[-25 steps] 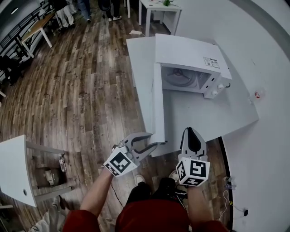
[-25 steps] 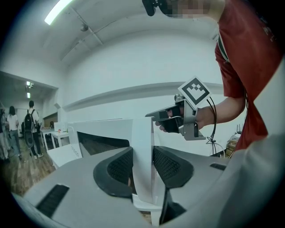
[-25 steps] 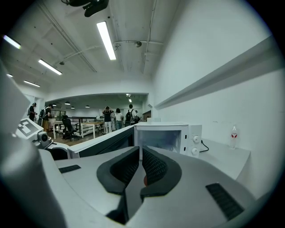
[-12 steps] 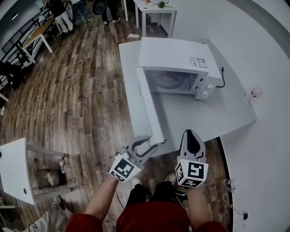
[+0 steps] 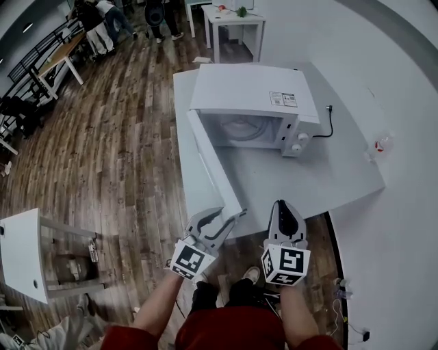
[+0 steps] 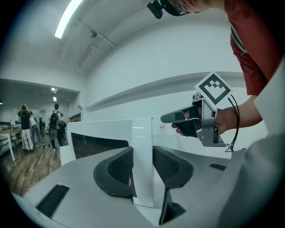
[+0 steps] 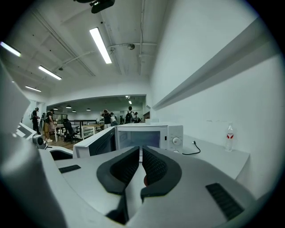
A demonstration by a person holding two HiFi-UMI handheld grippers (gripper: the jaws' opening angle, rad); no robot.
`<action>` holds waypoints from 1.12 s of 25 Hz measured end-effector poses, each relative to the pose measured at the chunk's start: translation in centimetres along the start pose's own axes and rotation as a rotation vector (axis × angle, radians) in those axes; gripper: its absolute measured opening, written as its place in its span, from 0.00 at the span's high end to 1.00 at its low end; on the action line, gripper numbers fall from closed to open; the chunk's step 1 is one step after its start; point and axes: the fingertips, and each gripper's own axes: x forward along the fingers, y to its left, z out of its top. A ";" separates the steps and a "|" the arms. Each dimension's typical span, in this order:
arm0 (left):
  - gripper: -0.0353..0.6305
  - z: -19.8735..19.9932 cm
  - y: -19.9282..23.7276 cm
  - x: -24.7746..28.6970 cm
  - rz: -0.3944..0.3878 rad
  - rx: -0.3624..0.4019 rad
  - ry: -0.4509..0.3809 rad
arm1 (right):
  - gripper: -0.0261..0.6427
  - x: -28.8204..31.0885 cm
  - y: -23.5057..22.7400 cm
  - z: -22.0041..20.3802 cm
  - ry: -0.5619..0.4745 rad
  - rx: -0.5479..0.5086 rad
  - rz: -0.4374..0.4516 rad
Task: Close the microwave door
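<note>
A wood-plank floor (image 5: pixel 109 150) runs under a white table (image 5: pixel 335 171) set against a curved white wall, with people standing far off at the room's end (image 5: pixel 102 17). The microwave (image 5: pixel 250 89) sits at the table's far side, and its door (image 5: pixel 205 160) stands swung wide open, reaching along the table's left edge toward the person. The left gripper (image 5: pixel 231 214) has that door's free edge between its jaws. In the left gripper view the white edge fills the gap and both ribbed pads lie against it, so the jaws are fairly wide yet closed on the door. The door's bottom edge is cut off there behind the gripper's own body. The right gripper (image 5: pixel 285 205) hangs just beside the left one, over the table's near edge, and points at the microwave. Its jaws are drawn together to a thin slit with nothing in them. Inside the open cavity a pale round shape shows, probably the turntable, though it is too dim to be sure. A black power cord (image 5: pixel 330 123) trails from the microwave's right side, and a small bottle (image 5: pixel 380 145) stands well apart near the wall.
</note>
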 end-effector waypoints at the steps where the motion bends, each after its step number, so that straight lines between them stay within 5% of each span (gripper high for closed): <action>1: 0.71 0.1 -0.2 0.6 0.017 -0.004 0.001 | 0.90 0.0 -0.7 0.0 -0.002 0.003 0.003; 14: 0.71 1.3 -1.4 7.5 0.246 -0.039 0.021 | 0.90 0.6 -8.7 0.4 -0.030 0.030 0.051; 28: 0.71 2.7 -1.3 14.2 0.346 -0.048 -0.005 | 0.90 2.7 -13.0 0.0 -0.024 0.030 0.035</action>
